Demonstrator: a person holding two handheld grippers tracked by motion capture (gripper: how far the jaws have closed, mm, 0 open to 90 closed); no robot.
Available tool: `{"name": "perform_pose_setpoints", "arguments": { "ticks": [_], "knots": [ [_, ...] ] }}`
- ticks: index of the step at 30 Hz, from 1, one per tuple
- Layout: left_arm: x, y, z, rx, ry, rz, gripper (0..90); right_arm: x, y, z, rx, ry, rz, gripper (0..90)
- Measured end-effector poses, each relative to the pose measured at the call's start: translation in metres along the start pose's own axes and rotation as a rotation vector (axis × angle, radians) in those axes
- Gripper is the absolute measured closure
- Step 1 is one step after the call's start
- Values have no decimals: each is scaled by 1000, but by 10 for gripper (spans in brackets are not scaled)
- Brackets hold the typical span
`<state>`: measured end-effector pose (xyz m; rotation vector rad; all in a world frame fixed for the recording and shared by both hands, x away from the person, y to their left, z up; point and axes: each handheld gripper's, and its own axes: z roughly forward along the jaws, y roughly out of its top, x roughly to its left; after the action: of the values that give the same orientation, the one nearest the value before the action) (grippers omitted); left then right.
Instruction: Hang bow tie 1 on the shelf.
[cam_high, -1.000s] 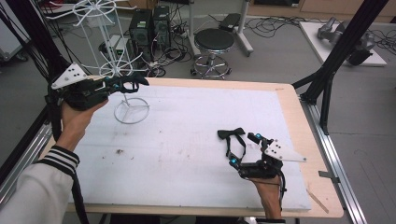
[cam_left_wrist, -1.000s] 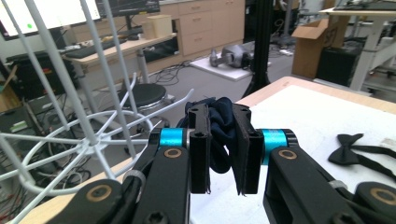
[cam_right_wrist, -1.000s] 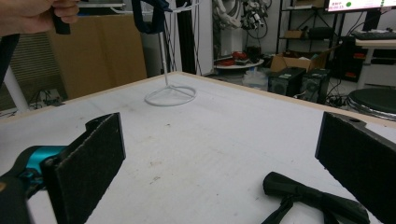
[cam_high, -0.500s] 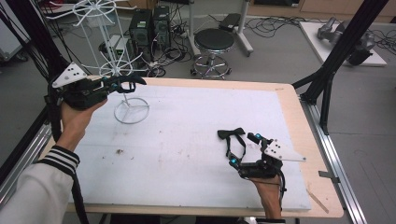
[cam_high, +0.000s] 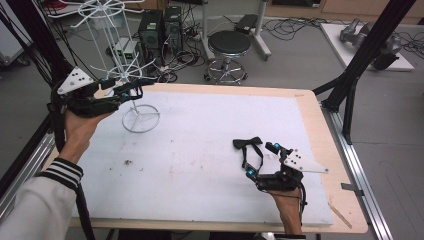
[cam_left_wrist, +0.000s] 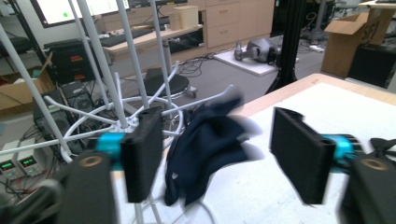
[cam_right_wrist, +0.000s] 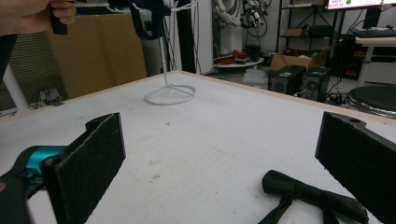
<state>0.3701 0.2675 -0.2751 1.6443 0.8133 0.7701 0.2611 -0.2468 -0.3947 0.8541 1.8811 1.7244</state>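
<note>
A robotics or electronics laboratory is indicated. A wooden table topped with a white foam mat (cam_high: 210, 145) is framed by black metal struts (cam_high: 367, 55). Behind the table, black desktop computer towers (cam_high: 161, 27) are stood on the grey floor amid tangled cables, with a round black stool on a chrome base (cam_high: 228, 52) beside them. Bench power supplies with green digit displays (cam_left_wrist: 11, 165) and a cardboard box (cam_left_wrist: 348, 42) are seen near the table.

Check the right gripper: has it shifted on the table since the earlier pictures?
No. The right gripper sits in the same spot beside the black bow tie, equally far from the table's right edge.
</note>
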Motion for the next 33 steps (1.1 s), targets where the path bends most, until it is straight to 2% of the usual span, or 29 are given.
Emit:
{"name": "perform_pose_setpoints", "arguments": {
  "ticks": [2, 7, 21, 27, 33],
  "knots": [
    [0, 0, -1, -9, -3, 0, 246, 1, 0, 0, 0, -1, 1, 8],
    [0, 2, -6, -41, -32, 1, 174, 0, 0, 0, -2, 1, 0, 7],
    [-3, 4, -27, -121, -102, 29, 136, -3, 0, 0, -10, 0, 13, 7],
    [-10, -9, -39, -158, -191, 31, 134, -4, 1, -1, -18, -3, 13, 8],
    [-17, -31, -46, -173, -238, 22, 134, -3, 0, 0, -14, -7, 18, 7]
  ]
}}
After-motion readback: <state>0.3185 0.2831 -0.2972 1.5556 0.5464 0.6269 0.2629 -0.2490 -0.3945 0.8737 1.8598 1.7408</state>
